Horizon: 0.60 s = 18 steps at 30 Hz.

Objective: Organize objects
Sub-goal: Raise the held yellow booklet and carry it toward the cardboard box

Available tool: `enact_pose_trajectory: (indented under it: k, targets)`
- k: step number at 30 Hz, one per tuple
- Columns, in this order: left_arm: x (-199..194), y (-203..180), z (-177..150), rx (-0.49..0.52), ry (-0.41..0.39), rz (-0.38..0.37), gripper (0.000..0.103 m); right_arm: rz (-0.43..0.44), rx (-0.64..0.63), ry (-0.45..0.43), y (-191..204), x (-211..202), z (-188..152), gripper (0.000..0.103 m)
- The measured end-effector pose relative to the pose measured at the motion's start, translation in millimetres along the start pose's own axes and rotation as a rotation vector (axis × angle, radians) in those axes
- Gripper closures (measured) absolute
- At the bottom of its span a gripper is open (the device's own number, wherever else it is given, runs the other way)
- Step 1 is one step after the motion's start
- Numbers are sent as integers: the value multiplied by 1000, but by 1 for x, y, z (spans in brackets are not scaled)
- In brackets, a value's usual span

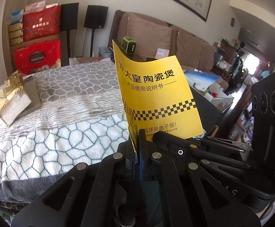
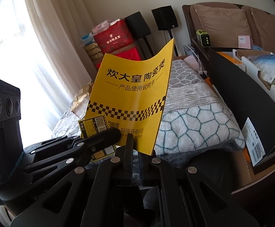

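I hold a yellow booklet point(image 1: 156, 94) upright in the air over the bed, and both my pairs of fingers are pinched tight on its bottom edge. My left gripper point(image 1: 137, 143) clamps the lower corner on the spine side, its two black fingers pressed together with the paper between them. My right gripper point(image 2: 135, 141) clamps the same bottom edge nearer the other corner, jaws closed on the cover. In the left wrist view my right gripper comes in from the right side, its fingers resting on the booklet's lower edge; in the right wrist view my left gripper reaches in from the left and lies across a small yellow card point(image 2: 96, 124) printed with a square code, which sits against the booklet's lower left corner.

The booklet's cover faces me, black characters at the top, a band of black and yellow checks across the lower part. The sheet bows slightly, its top edge curling.

Beneath it lies a bed point(image 1: 52, 132) covered with a blanket in grey and white with a cracked-stone pattern. A gold packet point(image 1: 12, 98) lies at the far left of the blanket, well apart from the booklet. Red gift boxes point(image 1: 39, 39) are stacked against the wall behind the bed, with two black speakers point(image 1: 95, 17) beside them and a brown sofa point(image 1: 175, 39) further right.
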<state>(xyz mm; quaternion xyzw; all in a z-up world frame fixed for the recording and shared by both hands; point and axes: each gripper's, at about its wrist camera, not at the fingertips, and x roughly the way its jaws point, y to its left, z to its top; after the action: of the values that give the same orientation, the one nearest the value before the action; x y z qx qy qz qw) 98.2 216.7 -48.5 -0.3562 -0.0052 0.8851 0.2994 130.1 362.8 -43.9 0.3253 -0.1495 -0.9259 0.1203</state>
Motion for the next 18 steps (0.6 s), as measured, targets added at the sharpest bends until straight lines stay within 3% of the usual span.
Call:
enact_pose_trajectory:
  k: [9, 18]
  targets:
    - [-6, -11, 13, 48, -20, -29, 100, 48, 55, -36, -13, -13, 8, 99]
    - [-7, -22, 15, 112, -56, 13, 100, -33, -14, -67, -2, -16, 10, 99]
